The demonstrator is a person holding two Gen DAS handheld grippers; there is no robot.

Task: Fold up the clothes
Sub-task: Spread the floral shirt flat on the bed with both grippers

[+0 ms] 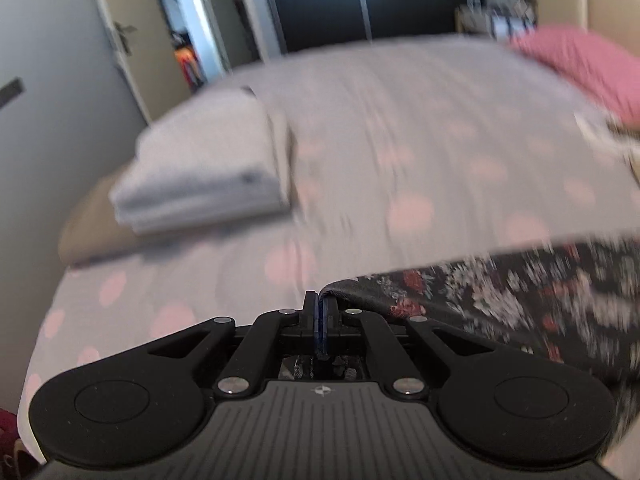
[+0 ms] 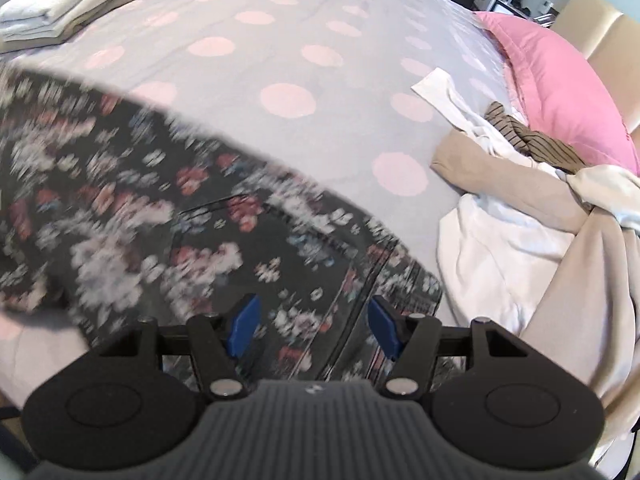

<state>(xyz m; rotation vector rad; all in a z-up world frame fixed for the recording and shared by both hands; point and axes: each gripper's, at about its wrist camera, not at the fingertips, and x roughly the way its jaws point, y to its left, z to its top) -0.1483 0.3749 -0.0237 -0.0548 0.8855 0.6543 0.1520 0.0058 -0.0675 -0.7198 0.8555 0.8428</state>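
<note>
A bed point(image 2: 320, 32) with a grey cover dotted in pink fills both views, a pink pillow point(image 2: 560, 92) at its far right. The left gripper point(image 1: 320, 312) has its jaws clenched on an edge of the dark floral garment point(image 1: 520, 304), which stretches away blurred to its right. The right gripper point(image 2: 312, 328) hangs above the same cloth, jaws spread with nothing pinched. Folded pale clothes point(image 1: 200, 168) sit stacked at the bed's left edge; an unfolded heap point(image 2: 520, 200) lies beside the pillow.

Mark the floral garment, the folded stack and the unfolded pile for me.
floral garment point(image 2: 168, 216): right wrist view, middle of the dark patterned cloth.
folded stack point(image 1: 204, 168): left wrist view, top of the pale folded items.
unfolded pile point(image 2: 516, 236): right wrist view, white cloth in the heap.
</note>
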